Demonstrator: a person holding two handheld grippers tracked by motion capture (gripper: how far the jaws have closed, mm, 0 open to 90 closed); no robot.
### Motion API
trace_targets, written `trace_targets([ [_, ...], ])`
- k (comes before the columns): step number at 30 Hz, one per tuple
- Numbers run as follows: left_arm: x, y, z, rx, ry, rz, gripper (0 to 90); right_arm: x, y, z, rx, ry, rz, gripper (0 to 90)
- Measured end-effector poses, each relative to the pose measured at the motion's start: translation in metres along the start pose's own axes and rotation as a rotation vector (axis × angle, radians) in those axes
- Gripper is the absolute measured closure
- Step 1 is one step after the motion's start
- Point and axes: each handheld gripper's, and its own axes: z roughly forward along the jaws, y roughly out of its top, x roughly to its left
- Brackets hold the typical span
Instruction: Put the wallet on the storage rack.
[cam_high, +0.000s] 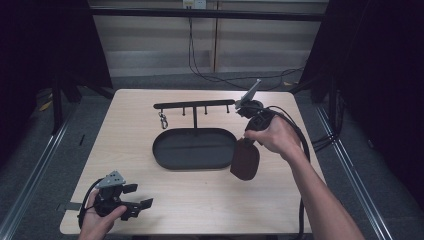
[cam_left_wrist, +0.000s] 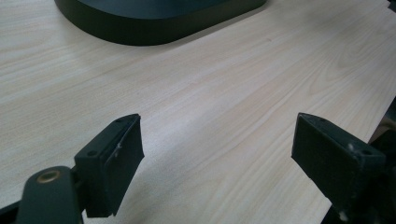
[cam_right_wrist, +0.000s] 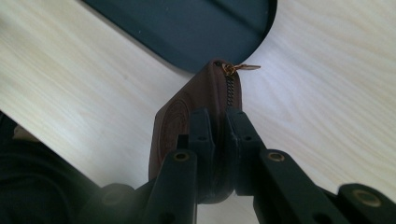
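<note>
**Right gripper clamped on brown pouch**

Right gripper (cam_high: 248, 131) clenched on a brown zippered pouch (cam_high: 245, 159), held up off the table (cam_high: 280, 200), just right of the black oval tray (cam_high: 195, 148). Left gripper (cam_high: 142, 204) spread wide, holding nothing, low at near left corner. Hook rack (cam_high: 194, 105) standing behind tray, key clip (cam_high: 163, 120) hanging from it.
</note>
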Motion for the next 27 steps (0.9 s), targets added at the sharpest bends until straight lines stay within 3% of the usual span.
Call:
trace_targets([
  [3, 0.000, 0.000, 0.001, 0.004, 0.001, -0.003, 16.4, -0.002, 0.004, -0.001, -0.011, -0.012, 0.005, 82.4],
  [27, 0.000, 0.001, 0.002, 0.006, -0.005, -0.005, 16.3, -0.023, 0.031, 0.011, -0.088, 0.059, 0.094, 82.8],
])
